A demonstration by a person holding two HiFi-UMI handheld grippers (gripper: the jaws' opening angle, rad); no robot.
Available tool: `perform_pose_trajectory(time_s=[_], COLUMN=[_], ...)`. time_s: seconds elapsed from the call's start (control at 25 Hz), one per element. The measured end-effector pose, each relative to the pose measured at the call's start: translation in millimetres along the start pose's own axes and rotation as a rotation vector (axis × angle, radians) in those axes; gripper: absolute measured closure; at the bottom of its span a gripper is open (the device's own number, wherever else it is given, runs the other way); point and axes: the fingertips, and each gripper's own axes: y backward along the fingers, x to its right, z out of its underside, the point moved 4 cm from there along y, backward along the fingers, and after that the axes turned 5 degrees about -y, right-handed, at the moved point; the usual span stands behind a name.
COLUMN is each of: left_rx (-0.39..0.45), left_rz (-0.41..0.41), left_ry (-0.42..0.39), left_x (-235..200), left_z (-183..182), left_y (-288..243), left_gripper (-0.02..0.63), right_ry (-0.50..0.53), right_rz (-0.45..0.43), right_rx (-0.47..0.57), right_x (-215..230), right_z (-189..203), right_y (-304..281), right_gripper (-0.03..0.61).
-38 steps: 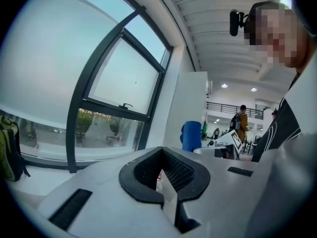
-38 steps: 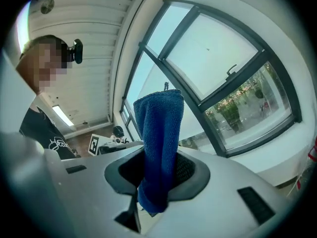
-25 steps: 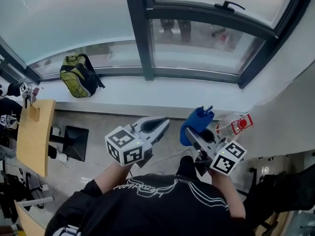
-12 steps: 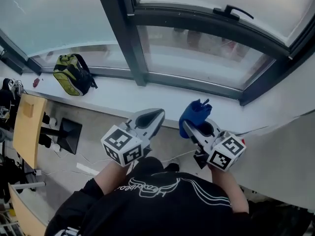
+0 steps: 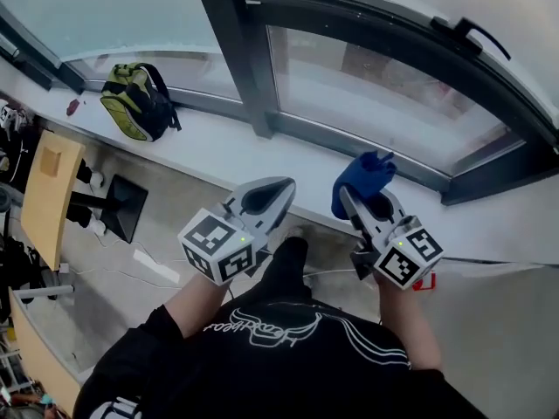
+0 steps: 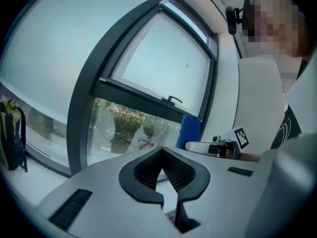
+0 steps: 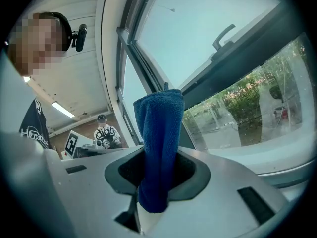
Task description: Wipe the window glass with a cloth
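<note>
In the last second you've lifted both tools nearer the window glass [image 5: 384,85]; your right tool [image 5: 356,201] is clamped on the blue cloth [image 5: 362,177], not yet touching it, your left tool [image 5: 281,188] closed and empty, so wiping comes next

Pale daylight pours through the glass [image 5: 376,77] from 12 o'clock, soft and even across the head view. Both gripper views are fisheye: the frame [image 6: 80,118] bows and the corners go black. In the right gripper view the cloth [image 7: 158,148] is backlit and the upper panes wash out.
</note>
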Motion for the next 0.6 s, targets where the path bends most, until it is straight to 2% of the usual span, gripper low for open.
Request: perform_pose_trajectory(time_s=[0.16, 0.32, 0.6], left_rx=[0.006, 0.014, -0.015], left_rz=[-0.035, -0.069, -0.1], left_ry=[0.029, 0.023, 0.036], left_x=[-43.9, -91.6, -156.9], left_z=[0.4, -5.1, 0.7], left_y=[-20.1, -33.5, -52.7], left_gripper=[0.609, 0.609, 0.609], right_ry=[0.009, 0.034, 0.128], right_rz=[-0.006, -0.027, -0.059], right_rx=[-0.021, -0.037, -0.029], right_x=[32.1, 57.2, 96.3], right_z=[-5.3, -10.9, -22.8], right_y=[-55.3, -128.2, -244.1], right_gripper=[0.485, 0.485, 0.485])
